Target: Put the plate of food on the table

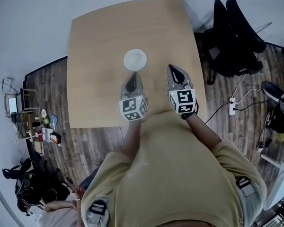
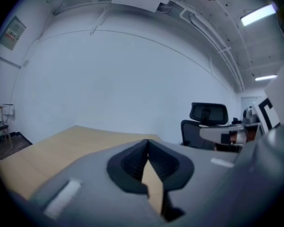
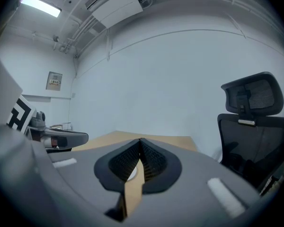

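A round white plate (image 1: 135,59) rests on the light wooden table (image 1: 99,41), near its middle; whether any food lies on it cannot be made out. My left gripper (image 1: 131,78) hovers just short of the plate's near rim, its jaws shut with nothing between them (image 2: 147,141). My right gripper (image 1: 172,68) is a little to the right of the plate, and its jaws (image 3: 140,140) also meet at the tips and are empty. A sliver of the plate (image 3: 129,173) shows through the gap below the right pads.
Black office chairs (image 1: 232,37) stand off the table's right side, one of them (image 3: 255,122) close in the right gripper view. A power strip (image 1: 232,106) and cables lie on the wood floor at right. Small furniture and clutter (image 1: 38,126) stand at left.
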`<state>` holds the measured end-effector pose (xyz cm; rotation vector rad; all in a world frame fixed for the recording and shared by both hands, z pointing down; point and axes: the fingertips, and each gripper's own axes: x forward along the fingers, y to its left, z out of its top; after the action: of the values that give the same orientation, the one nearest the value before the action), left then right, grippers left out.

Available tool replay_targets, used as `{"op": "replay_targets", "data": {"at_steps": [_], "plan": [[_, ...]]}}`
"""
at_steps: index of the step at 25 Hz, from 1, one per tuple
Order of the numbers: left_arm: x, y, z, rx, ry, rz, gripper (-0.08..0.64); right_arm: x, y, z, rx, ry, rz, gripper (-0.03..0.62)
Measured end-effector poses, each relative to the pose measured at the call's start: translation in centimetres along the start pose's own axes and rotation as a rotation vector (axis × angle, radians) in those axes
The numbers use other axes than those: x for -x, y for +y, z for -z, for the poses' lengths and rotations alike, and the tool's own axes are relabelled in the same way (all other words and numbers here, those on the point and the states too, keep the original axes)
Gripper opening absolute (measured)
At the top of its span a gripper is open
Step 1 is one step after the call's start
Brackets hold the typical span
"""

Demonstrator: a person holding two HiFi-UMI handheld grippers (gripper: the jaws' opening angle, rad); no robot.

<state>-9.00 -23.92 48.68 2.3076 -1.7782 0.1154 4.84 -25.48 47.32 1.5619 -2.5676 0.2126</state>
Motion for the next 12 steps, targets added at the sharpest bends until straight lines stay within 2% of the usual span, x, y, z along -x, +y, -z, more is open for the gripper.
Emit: {"op": "replay_targets", "data": {"at_steps": [12], "plan": [[-0.5, 2.8, 1.9, 0.036, 0.063, -0.040, 0.002, -2.2, 1.2, 1.1, -0.003, 0.030, -0.045, 0.005]]}}
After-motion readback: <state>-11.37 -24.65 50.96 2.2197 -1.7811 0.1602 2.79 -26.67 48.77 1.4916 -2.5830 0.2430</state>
